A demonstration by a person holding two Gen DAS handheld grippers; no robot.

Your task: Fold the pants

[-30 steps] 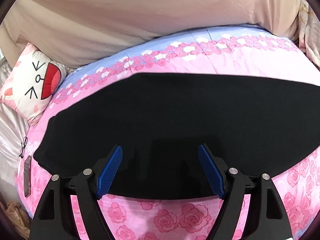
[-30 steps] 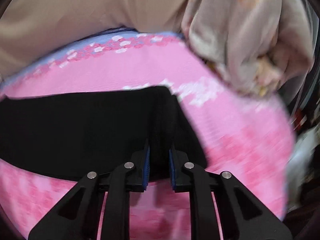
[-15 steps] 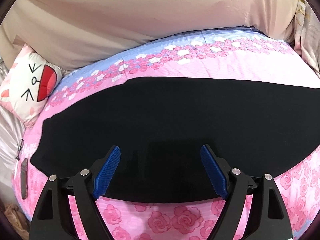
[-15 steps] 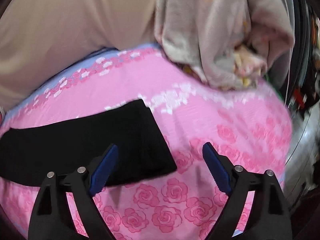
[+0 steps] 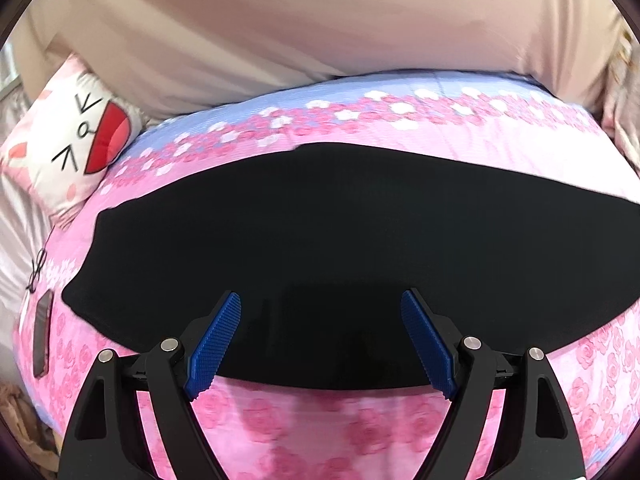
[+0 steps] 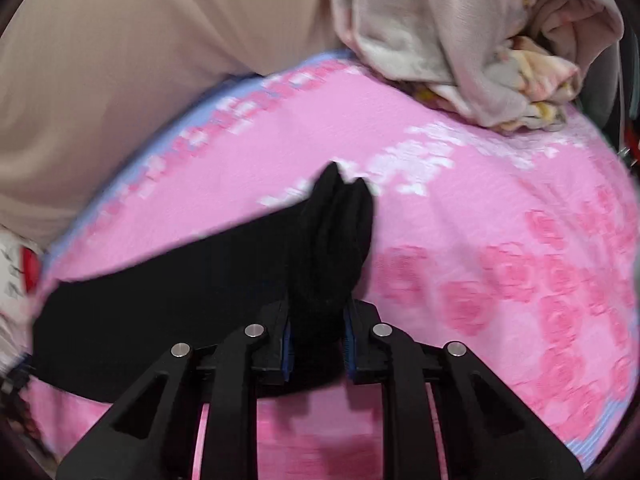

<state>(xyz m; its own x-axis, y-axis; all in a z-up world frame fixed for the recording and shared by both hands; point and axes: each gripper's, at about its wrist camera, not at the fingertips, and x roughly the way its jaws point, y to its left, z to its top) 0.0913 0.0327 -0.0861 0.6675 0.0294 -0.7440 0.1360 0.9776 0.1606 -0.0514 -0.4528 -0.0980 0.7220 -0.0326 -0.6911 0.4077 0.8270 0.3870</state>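
Pants (image 5: 340,248), black and laid in a long band across the pink rose-print bed (image 5: 360,432), are now bunched at their right end inside the right gripper (image 6: 318,334), which half a second ago stood wide open above that end. The left gripper (image 5: 320,344) stays spread wide, holding nothing, over the near edge. A lengthwise fold looks about to start.

Bare pink bedspread (image 6: 500,280) to your right of the pants (image 5: 340,240) offers passage. A crumpled blanket (image 6: 460,40) blocks the far right; a cartoon pillow (image 5: 68,136) and a dark flat object (image 5: 41,332) crowd the left edge.
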